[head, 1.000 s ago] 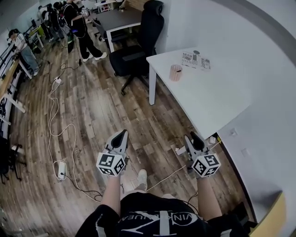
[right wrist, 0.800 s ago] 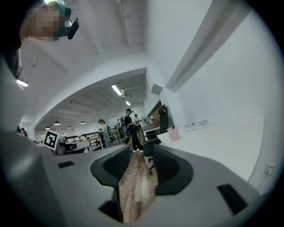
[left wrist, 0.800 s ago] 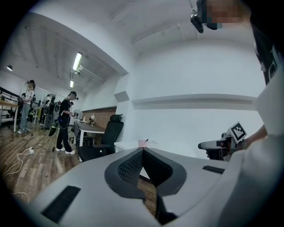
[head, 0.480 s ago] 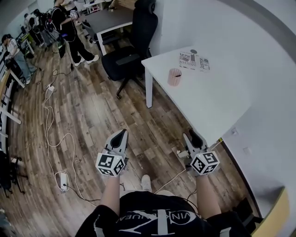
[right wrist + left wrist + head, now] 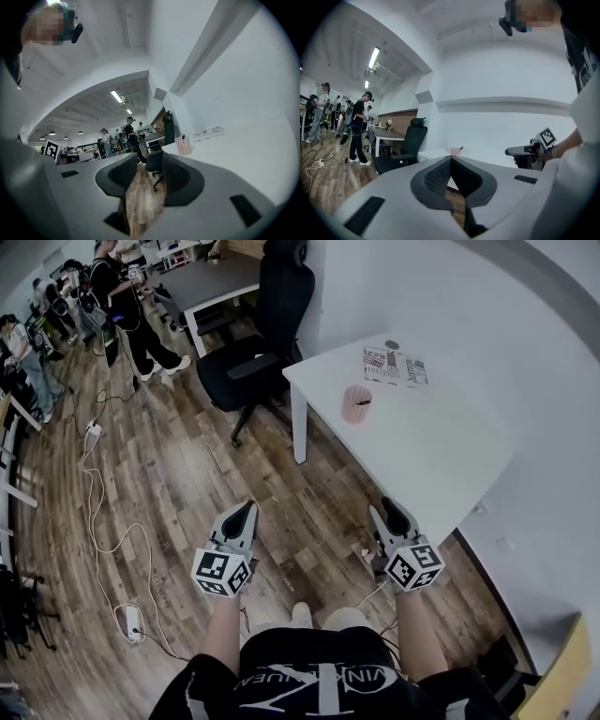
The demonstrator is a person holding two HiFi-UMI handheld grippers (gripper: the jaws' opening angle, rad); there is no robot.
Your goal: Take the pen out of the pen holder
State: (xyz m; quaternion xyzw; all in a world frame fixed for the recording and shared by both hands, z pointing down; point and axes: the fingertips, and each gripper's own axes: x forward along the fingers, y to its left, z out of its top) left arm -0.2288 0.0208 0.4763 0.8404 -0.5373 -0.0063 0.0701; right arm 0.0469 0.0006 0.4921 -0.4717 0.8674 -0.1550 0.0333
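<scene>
While both tools hang low in the head view above the wood floor (image 5: 187,474), the left gripper (image 5: 247,511) has its jaws together, tips meeting. The right gripper (image 5: 385,513) has jaws that have just been opening and now stand apart, nothing between them. Upper right of centre, the pink pen holder (image 5: 355,406), pen (image 5: 364,400) inside, stands on the white table (image 5: 431,456), well apart from both.

A white table (image 5: 422,446) fills the upper right of the head view. A pink pen holder (image 5: 356,404) stands near its left edge, and printed sheets (image 5: 396,364) lie at its far end. On the wooden floor (image 5: 187,484), white cables (image 5: 98,521) trail down the left, and a black chair (image 5: 258,352) stands just beside the table's corner.
</scene>
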